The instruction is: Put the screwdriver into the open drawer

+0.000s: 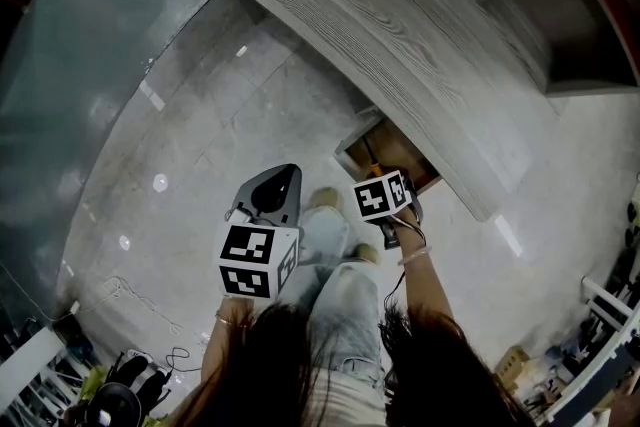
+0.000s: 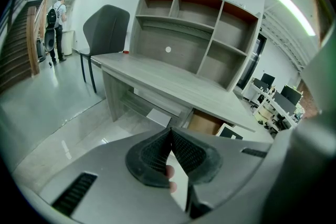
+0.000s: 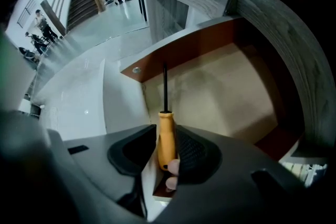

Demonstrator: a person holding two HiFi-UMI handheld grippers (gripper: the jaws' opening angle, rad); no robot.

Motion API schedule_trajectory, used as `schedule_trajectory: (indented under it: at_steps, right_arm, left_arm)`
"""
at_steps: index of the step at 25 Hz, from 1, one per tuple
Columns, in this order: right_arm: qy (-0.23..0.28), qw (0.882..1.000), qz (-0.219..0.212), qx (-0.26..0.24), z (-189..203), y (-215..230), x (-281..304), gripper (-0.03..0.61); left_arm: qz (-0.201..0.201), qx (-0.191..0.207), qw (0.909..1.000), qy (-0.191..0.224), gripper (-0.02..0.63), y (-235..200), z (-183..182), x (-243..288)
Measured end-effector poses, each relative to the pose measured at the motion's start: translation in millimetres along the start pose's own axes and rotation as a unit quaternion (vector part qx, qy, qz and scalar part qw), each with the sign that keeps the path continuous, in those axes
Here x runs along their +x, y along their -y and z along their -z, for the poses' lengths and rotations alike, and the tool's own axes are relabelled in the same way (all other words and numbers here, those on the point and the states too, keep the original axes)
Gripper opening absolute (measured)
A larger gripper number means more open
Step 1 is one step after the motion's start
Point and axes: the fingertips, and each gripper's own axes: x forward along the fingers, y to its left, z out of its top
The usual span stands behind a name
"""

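The screwdriver point(image 3: 167, 140) was gripped by its orange handle in the right claw point(image 3: 168, 132), with its dark shaft pointed toward the inside of the open drawer point(image 3: 226, 97) under the grey tabletop point(image 2: 173, 84). The left claw point(image 2: 170, 136) was clenched, tips meeting, with nothing held, and was kept left of the drawer.

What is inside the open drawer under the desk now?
The drawer shows a bare pale bottom; the screwdriver, gripped by the right claw, points over it. The claw covers its near part.
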Motion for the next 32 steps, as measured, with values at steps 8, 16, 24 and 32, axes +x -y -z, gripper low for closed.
schedule_trajectory:
  at_steps: [8,16,24,32]
  right_arm:
    - [0.011,1.0,0.002,0.002,0,2,-5,0.13]
    - [0.034,0.999,0.006,0.008,-3,1,-16,0.13]
    - [0.056,0.998,0.004,0.012,-1,-2,-32,0.13]
    - [0.084,0.996,0.009,0.015,-3,-3,-49,0.119]
  left_arm:
    - [0.001,0.001,1.0,0.0,0.017,1,-1,2]
    - [0.001,0.001,1.0,0.005,0.017,5,-4,-1]
    - [0.001,0.002,1.0,0.01,0.017,17,-3,-7]
    - [0.0,0.001,0.9999,0.016,0.017,33,-2,-13]
